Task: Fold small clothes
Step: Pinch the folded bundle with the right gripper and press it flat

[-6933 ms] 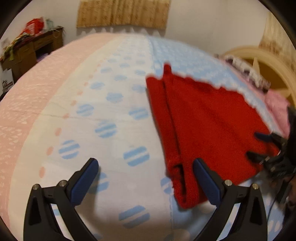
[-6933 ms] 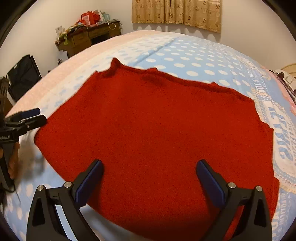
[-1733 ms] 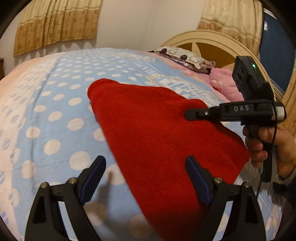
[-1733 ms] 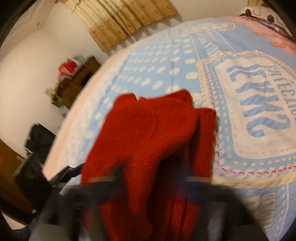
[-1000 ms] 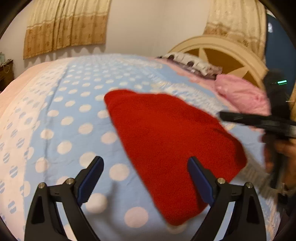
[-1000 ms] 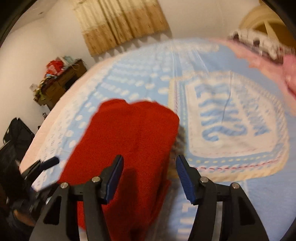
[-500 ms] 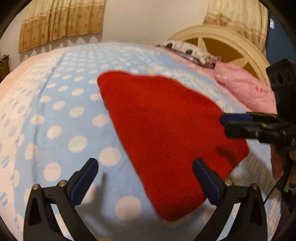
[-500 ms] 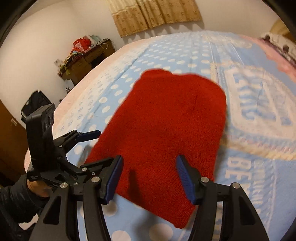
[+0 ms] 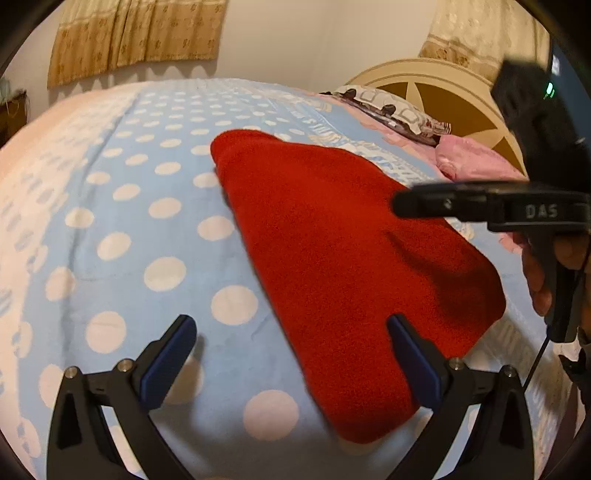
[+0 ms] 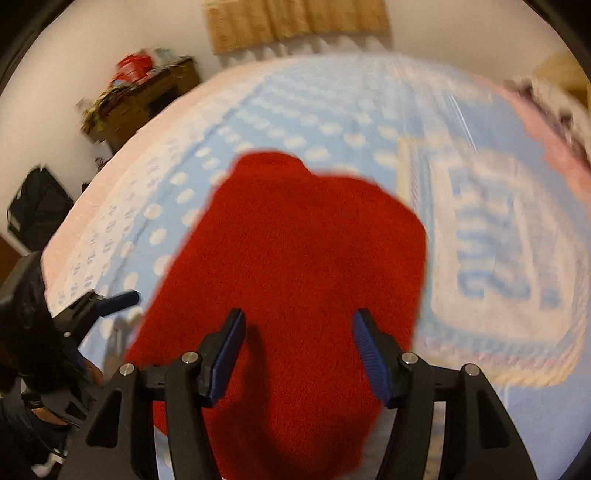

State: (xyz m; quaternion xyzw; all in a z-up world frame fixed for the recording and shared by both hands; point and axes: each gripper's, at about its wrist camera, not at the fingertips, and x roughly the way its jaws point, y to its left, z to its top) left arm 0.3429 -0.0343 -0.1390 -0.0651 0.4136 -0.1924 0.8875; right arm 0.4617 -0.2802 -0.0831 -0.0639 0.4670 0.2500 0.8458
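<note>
A red knitted garment lies folded into a compact block on the blue polka-dot bedspread. My left gripper is open and empty, hovering at the garment's near left edge. My right gripper is open and empty, directly above the near part of the garment. In the left wrist view the right gripper reaches in from the right over the garment. In the right wrist view the left gripper shows at the left beside the garment. That view is motion-blurred.
A cream headboard, a patterned pillow and pink bedding are at the bed's head. A cluttered wooden desk and a black bag stand by the wall. Curtains hang behind the bed.
The right gripper has moved in over the garment, its camera swinging fast. The left gripper has shifted slightly closer. The garment lies still, released from both.
</note>
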